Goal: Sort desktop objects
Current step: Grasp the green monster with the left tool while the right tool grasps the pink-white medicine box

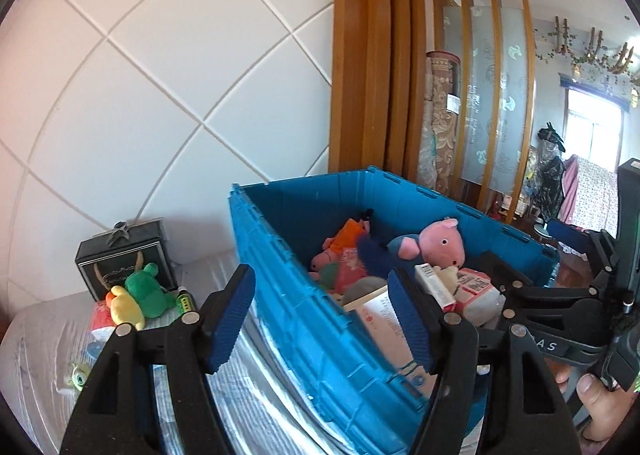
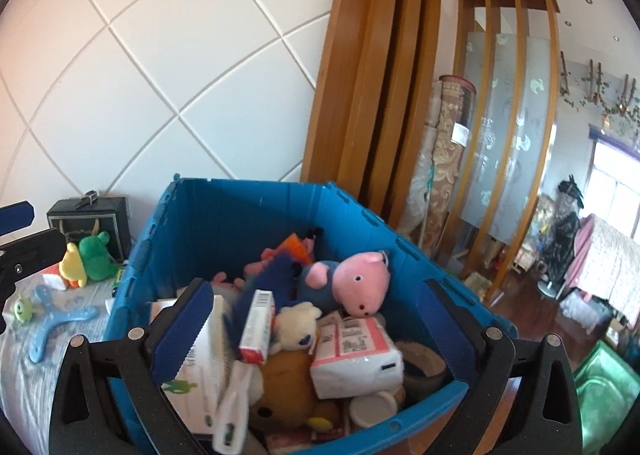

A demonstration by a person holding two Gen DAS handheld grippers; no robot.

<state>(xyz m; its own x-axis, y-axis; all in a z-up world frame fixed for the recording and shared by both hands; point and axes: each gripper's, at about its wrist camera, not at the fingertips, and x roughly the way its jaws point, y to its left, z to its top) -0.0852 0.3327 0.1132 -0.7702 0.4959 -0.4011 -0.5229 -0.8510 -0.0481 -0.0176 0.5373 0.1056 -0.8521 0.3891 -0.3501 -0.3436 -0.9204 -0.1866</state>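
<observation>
We hold both tongs spread wide and empty: right tongs [image 2: 316, 329] above the blue crate [image 2: 224, 223] with the pink pig plush [image 2: 360, 281] at 12 o'clock; left tongs [image 1: 322, 317] straddle its wall.

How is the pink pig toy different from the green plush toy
The pink pig toy lies inside the blue bin on top of the pile; the green plush toy sits outside it, on the table in front of a black box. The pig wears blue; the green toy is one colour. Both are soft toys.
</observation>
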